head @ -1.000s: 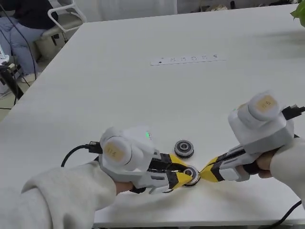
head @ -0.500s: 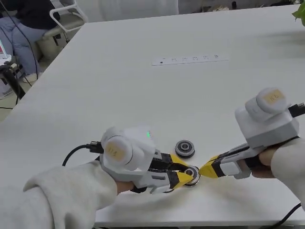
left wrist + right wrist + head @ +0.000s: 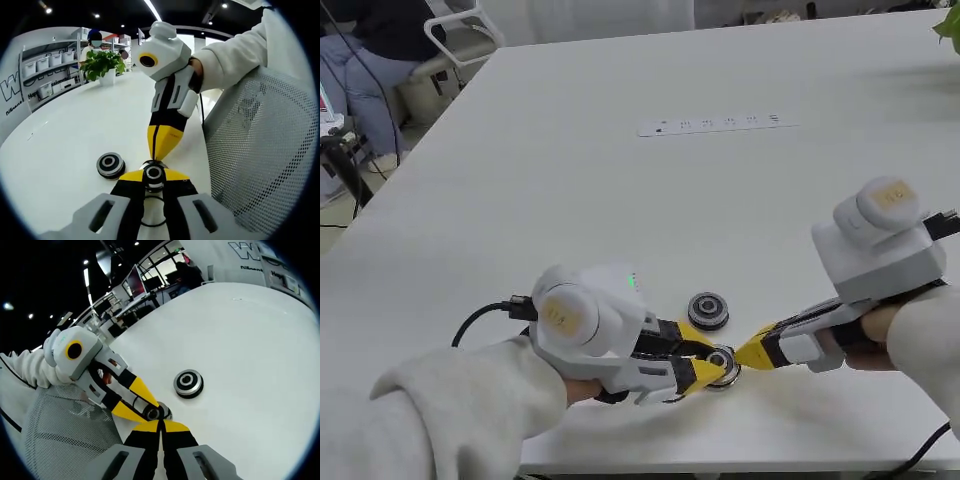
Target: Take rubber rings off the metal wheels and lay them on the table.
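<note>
You're stripping the metal wheel (image 3: 153,174) that your left gripper (image 3: 706,356) clamps low over the table (image 3: 620,200) — your right gripper (image 3: 159,423) is pinched closed at its rim, rubber ring caught or not I can't tell — so next peel outward, then lay it down.

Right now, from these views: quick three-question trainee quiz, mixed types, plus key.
1. True or false: the left gripper clamps a metal wheel.
2. Fill in: the second wheel lies on the ___.
3. The right gripper has its jaws: A wide open; B shut, tips at the clamped wheel; C around the second wheel.
Key: 1 true; 2 table; 3 B.
</note>
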{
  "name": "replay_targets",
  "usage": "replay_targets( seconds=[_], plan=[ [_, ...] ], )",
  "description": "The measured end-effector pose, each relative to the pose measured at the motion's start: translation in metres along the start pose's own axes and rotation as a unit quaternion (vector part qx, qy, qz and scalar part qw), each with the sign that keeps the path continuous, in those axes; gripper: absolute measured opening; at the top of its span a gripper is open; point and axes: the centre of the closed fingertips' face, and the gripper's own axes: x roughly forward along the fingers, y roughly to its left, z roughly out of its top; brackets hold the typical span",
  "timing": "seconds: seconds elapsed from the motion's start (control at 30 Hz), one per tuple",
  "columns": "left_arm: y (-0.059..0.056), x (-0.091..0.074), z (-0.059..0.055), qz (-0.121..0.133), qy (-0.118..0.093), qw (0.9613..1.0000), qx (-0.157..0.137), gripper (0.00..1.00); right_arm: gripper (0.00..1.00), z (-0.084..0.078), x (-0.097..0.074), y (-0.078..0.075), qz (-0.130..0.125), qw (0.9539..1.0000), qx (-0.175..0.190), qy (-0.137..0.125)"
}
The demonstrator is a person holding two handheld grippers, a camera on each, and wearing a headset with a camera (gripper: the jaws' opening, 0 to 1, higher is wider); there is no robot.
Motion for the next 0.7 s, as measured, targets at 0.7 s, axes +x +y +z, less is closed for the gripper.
replay_targets(
  seconds=[0.7],
  plan=[
    [0.0005,-0.0001,0.0001,0.000,-0.002,1.0000,0.000,0.07,0.00,0.0051,0.0005,0.0062,0.017,0.9998,0.003,-0.009]
  ],
)
